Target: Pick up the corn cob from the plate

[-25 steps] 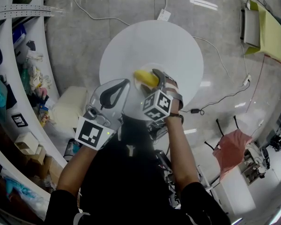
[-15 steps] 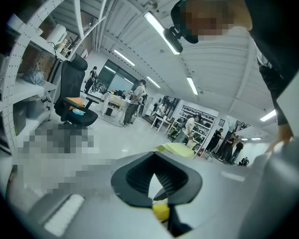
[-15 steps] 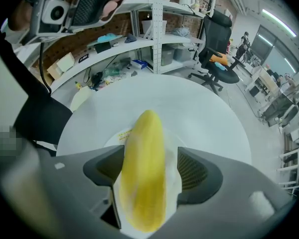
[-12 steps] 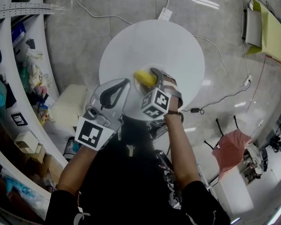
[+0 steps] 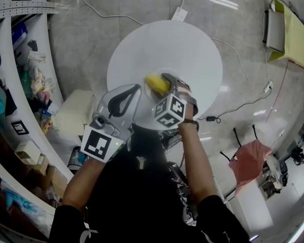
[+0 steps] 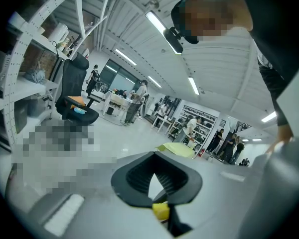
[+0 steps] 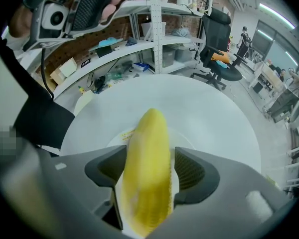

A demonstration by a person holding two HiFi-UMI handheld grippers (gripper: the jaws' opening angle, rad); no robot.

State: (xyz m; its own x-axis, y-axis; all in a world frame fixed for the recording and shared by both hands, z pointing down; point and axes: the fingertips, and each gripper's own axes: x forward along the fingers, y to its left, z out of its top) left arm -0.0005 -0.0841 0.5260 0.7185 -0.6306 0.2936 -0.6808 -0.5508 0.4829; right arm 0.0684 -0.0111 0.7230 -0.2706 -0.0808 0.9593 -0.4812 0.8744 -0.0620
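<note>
A yellow corn cob (image 5: 156,82) lies on a white plate (image 7: 182,136) on the round white table (image 5: 192,49). My right gripper (image 5: 163,85) points steeply down over the cob. In the right gripper view the cob (image 7: 147,173) runs lengthwise between the two dark pads (image 7: 194,171). The jaws of this gripper (image 7: 148,156) are closing, and a thin strip of plate still shows beside the right pad. My left gripper (image 5: 136,90) hovers at the table's near left edge, its jaws shut on nothing. In the left gripper view (image 6: 156,163) a bit of the cob (image 6: 161,210) shows below the pads.
Curved shelves (image 5: 20,85) crowded with clutter run down the left. A beige box (image 5: 73,115) stands on the floor next to the table. Cables (image 5: 243,103) trail across the shiny floor at right, with a yellow sheet (image 5: 291,34) and a red cloth (image 5: 251,161) farther off.
The right gripper has crept slightly farther over the corn cob. The left gripper has stayed where it was.
</note>
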